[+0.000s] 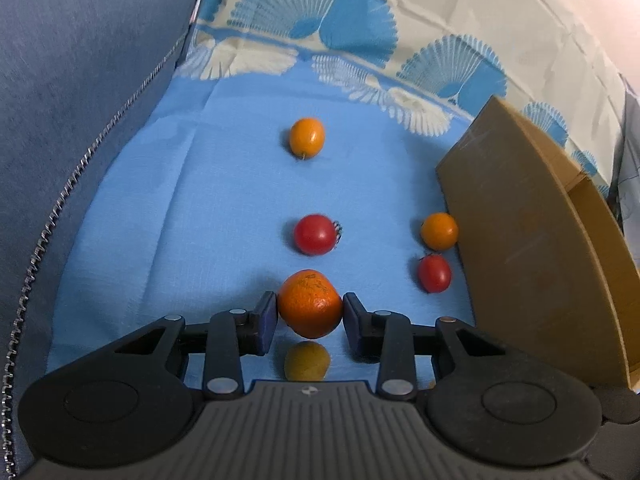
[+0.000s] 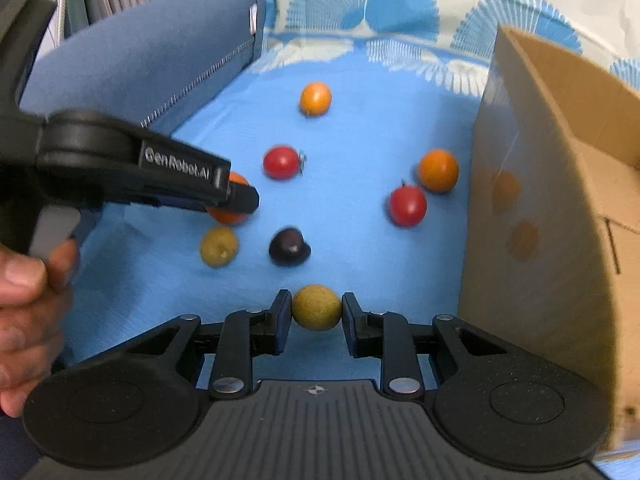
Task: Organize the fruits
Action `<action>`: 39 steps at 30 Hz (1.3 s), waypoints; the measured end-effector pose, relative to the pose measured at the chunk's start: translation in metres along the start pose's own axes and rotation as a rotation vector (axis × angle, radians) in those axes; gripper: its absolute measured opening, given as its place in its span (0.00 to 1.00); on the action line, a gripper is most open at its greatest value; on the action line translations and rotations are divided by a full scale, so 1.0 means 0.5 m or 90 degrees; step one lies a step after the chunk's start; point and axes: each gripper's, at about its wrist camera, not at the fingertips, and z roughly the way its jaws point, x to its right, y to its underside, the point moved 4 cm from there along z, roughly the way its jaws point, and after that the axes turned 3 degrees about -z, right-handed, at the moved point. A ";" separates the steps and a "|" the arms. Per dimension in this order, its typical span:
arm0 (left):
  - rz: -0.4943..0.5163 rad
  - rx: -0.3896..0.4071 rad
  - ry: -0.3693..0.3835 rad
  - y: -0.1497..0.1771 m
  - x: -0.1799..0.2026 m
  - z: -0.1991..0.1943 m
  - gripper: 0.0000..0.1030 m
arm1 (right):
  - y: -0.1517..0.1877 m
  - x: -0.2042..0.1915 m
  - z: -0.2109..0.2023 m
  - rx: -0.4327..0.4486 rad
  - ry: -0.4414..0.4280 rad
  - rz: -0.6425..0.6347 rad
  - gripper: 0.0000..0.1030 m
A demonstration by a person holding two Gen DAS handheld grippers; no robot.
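Left claw [image 1: 310, 312] clamped on a large orange [image 1: 310, 304], raised over the blue cloth [image 1: 200, 220]. Right claw [image 2: 316, 312] clamped on a yellow-green fruit [image 2: 316, 307], near edge of the cloth.

Only in the right wrist view: a dark plum-like fruit [image 2: 289, 247], a second yellow-green fruit [image 2: 219, 246] to its left, a hand [image 2: 28, 304] on the left claw's grip. Left claw's body blocking most of the orange there.

In both views: small orange fruit [image 1: 307, 137] far, red tomato [image 1: 315, 234] mid, orange-and-red pair [image 1: 438, 230] right, just beside the cardboard box [image 1: 532, 240]. Blue cushion [image 1: 80, 100] with zipper left.
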 end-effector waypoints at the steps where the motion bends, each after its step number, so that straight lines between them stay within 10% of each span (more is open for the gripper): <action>1: 0.000 0.012 0.002 -0.001 0.001 -0.009 0.38 | -0.003 0.000 -0.010 0.010 -0.002 0.002 0.27; 16: 0.003 0.179 0.047 -0.009 0.019 -0.177 0.38 | -0.087 0.093 -0.261 0.296 -0.001 0.052 0.27; 27: 0.035 0.203 0.083 -0.045 0.096 -0.220 0.38 | -0.095 0.322 -0.310 0.328 0.086 0.129 0.27; 39: 0.054 0.198 0.115 -0.079 0.187 -0.206 0.38 | -0.059 0.371 -0.345 0.367 0.120 0.116 0.27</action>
